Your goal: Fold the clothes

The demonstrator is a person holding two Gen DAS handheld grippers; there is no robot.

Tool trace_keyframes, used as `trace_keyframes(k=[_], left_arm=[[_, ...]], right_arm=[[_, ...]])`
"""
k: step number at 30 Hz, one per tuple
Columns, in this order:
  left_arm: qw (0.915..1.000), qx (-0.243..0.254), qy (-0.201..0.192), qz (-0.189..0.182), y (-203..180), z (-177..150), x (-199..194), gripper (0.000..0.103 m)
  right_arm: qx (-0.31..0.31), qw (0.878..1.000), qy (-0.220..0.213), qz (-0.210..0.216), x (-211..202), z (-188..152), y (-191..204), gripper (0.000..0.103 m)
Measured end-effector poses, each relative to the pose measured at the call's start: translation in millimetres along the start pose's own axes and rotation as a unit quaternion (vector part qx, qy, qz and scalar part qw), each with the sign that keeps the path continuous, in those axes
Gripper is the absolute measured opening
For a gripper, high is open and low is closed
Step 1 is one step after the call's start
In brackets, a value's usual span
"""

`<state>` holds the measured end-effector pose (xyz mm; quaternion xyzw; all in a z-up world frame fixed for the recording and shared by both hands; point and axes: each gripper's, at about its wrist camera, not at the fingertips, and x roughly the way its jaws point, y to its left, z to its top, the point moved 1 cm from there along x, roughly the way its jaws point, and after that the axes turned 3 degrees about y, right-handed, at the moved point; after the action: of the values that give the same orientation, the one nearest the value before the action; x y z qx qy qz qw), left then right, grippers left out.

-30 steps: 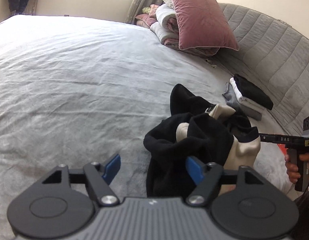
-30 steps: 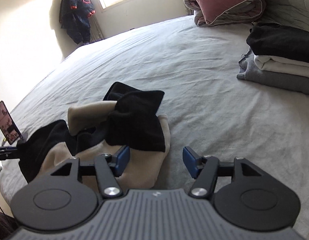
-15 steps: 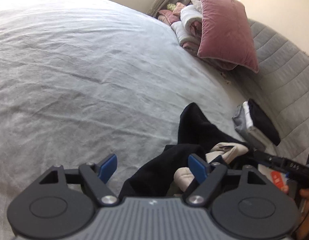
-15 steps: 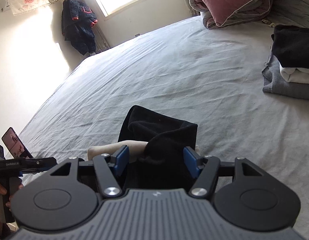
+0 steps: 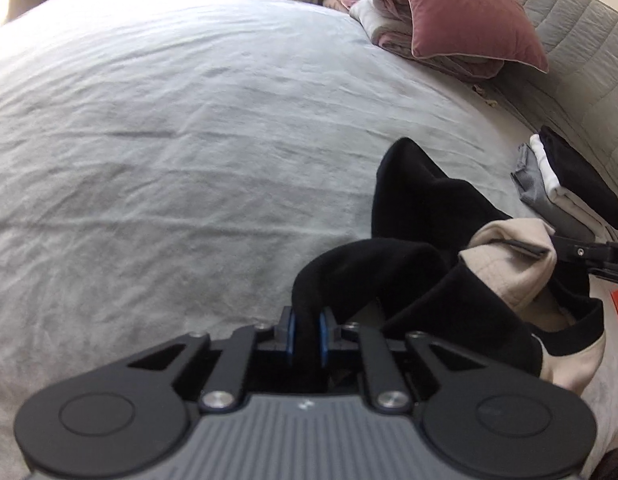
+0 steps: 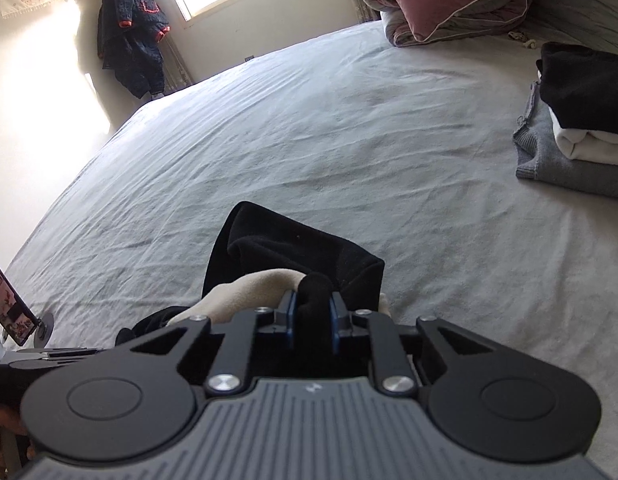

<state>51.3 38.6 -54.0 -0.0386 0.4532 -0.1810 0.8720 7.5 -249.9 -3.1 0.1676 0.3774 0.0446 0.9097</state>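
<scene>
A crumpled black and beige garment (image 5: 437,264) lies on the grey bedsheet (image 5: 169,140), at the lower right of the left wrist view. My left gripper (image 5: 307,330) has its jaws closing, and a black fold of that garment is pinched between the blue pads. In the right wrist view the same garment (image 6: 293,248) sits just ahead of the fingers. My right gripper (image 6: 313,320) is closing too, its pads pressed on a black bunch of the cloth, with beige fabric to its left.
A stack of folded clothes (image 6: 581,128), black on white on grey, sits at the right by the quilted headboard (image 5: 569,52). A pink pillow (image 5: 469,12) rests on rolled bedding at the far end. A dark jacket (image 6: 133,40) hangs on the wall.
Both grippers went from wide open to clamped on black folds of the garment. The left one moved in over the garment's edge; the right one stayed nearly in place.
</scene>
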Motion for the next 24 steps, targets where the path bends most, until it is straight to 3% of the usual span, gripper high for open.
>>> trace_keyframes(k=[4, 10, 19, 24], left_arm=[[0.9976, -0.02, -0.055, 0.038, 6, 0, -25, 0.011], [0.986, -0.027, -0.124, 0.107, 20, -4, -67, 0.011], [0.9764, -0.022, -0.134, 0.168, 51, -27, -102, 0.011], [0.973, -0.03, -0.113, 0.199, 78, -43, -113, 0.011]], right_arm=[[0.01, 0.999, -0.033, -0.017, -22, 0, -6, 0.016], [0.007, 0.995, -0.07, -0.066, -49, -4, -15, 0.012], [0.031, 0.995, -0.054, -0.082, -56, -17, -36, 0.011], [0.036, 0.996, -0.043, -0.074, -56, -20, -40, 0.011]])
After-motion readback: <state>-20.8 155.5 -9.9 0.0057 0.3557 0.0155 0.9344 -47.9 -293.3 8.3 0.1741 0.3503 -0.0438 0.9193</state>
